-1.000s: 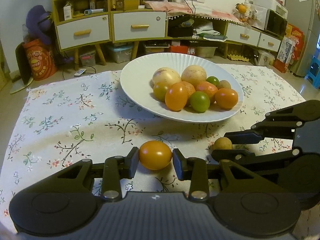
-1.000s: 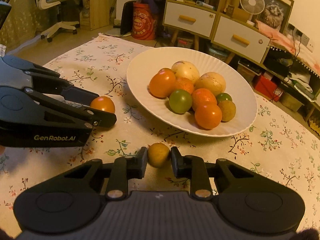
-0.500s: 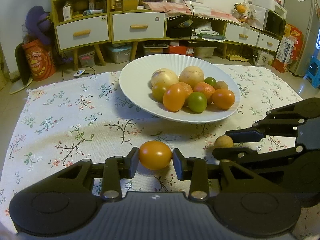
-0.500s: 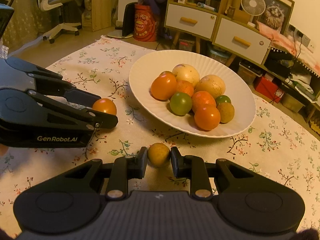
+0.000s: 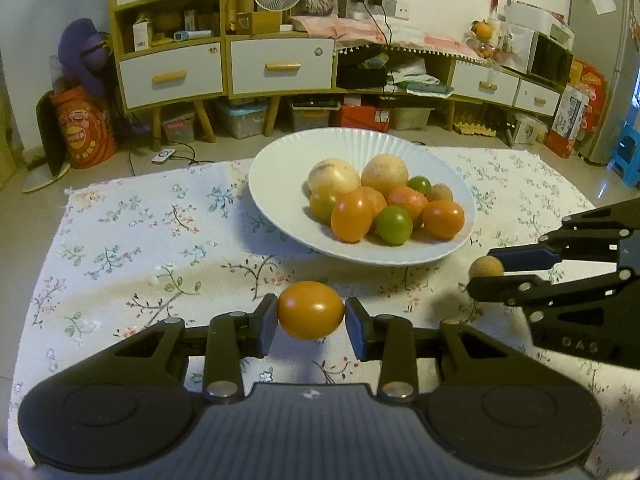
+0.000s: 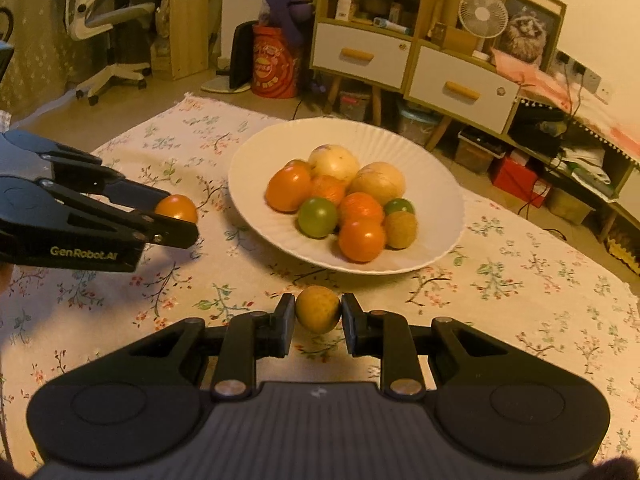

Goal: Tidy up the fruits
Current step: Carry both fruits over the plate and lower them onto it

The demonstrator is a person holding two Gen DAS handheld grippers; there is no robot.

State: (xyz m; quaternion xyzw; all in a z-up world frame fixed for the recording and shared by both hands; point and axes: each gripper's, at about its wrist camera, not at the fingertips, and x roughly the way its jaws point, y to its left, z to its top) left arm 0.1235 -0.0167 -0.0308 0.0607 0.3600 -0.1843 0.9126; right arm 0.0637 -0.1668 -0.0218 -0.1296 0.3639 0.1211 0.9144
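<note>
My left gripper [image 5: 311,315] is shut on an orange tomato [image 5: 311,315], held above the floral cloth in front of the white plate [image 5: 280,160]. It also shows in the right wrist view [image 6: 176,208]. My right gripper [image 6: 318,309] is shut on a small brown round fruit [image 6: 318,309], also raised near the plate's front rim; that fruit shows in the left wrist view [image 5: 486,267]. The plate [image 6: 432,184] holds several fruits: orange tomatoes, green ones, two pale round fruits and a small brown one.
The floral tablecloth [image 5: 140,248] covers the low table. Behind stand a cabinet with white drawers [image 5: 224,68], a fan, storage boxes on the floor, an orange bag [image 5: 84,136] and an office chair [image 6: 108,40].
Both grippers have lifted their fruits off the cloth and risen a little; the plate looks lower and slightly nearer in both views. Both grips are unchanged.
</note>
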